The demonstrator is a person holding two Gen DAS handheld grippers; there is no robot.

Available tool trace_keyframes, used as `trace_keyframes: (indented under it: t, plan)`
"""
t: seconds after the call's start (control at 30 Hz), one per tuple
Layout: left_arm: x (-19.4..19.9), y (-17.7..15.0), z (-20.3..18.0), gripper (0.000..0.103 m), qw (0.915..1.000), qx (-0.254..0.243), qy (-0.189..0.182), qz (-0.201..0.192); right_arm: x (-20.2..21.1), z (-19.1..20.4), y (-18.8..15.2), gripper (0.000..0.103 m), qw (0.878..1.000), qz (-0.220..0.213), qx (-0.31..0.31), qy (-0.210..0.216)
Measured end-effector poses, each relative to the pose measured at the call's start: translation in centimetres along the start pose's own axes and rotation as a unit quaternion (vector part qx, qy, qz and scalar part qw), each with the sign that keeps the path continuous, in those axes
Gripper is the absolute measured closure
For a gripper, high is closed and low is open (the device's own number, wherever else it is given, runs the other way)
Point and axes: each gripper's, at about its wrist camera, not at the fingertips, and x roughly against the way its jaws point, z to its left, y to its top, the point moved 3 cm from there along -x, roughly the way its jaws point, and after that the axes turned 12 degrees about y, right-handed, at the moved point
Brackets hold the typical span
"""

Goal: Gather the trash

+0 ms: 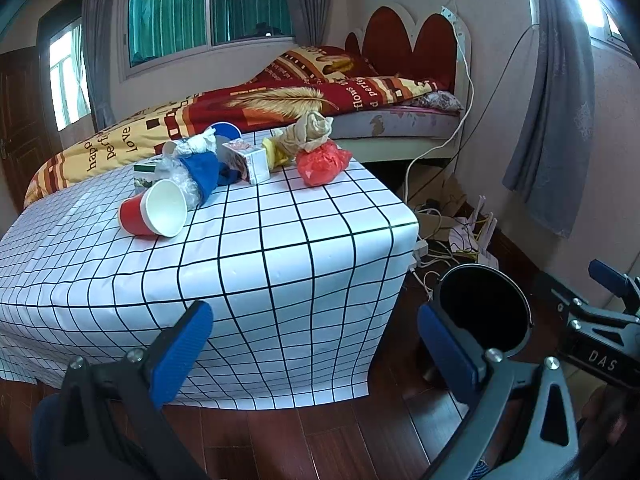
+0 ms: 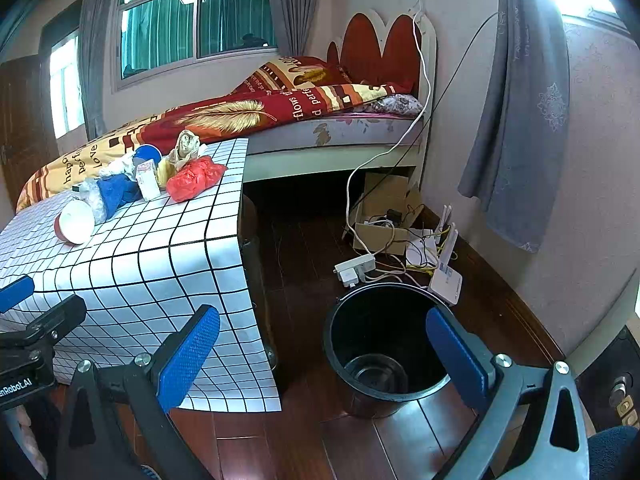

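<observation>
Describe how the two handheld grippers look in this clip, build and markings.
Both the left gripper and right gripper have black frames with triangular cutouts, silver bolts and blue textured finger pads. White lettering marks each body. No cables run to them.

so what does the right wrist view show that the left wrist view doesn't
Only the right wrist view shows the black plastic bucket's bare inside bottom and the white power strip in full. Only the left wrist view shows the green-and-white carton behind the red paper cup. Both show the crumpled red plastic bag and both grippers open.
</observation>
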Motion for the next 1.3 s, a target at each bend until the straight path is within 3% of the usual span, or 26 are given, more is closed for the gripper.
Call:
trace_keyframes:
  t: [1.3]
  plan:
    - [-0.48,-0.15,-0.10,0.000,1.0000,0.002,-0.002,0.008,-0.50,0.14,-0.27,0.000,1.000,0.005,-0.001,0.000]
